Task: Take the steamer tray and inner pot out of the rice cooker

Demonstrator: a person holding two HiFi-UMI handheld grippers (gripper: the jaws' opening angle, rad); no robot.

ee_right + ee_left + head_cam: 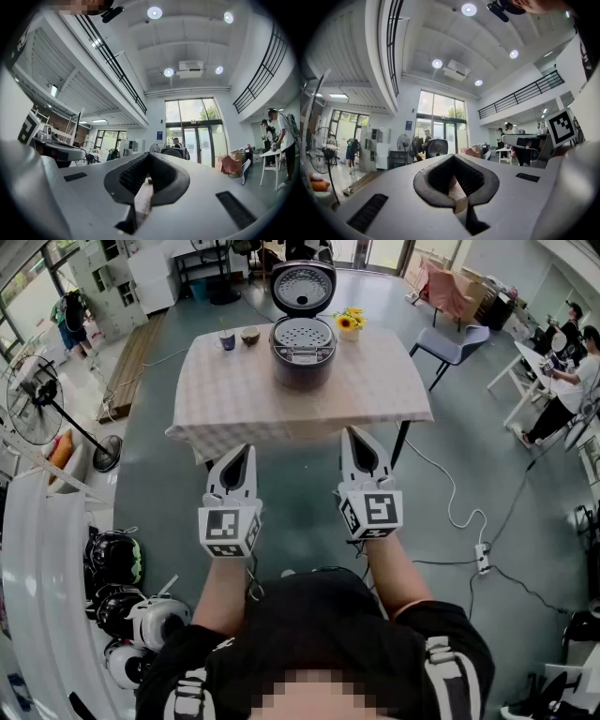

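The rice cooker (302, 352) stands open on the table (216, 404), the perforated steamer tray (302, 334) seated in its mouth, straight ahead and well apart from both tools. The left gripper (241, 454) and right gripper (355, 437) are clenched on nothing and flank that line evenly, so neither is clearly nearer.

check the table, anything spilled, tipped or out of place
Nothing stands out. The cooker stands upright on the cloth, lid open, with the steamer tray seated inside. The cup, bowl and flowers beside it are upright, and no spill shows.
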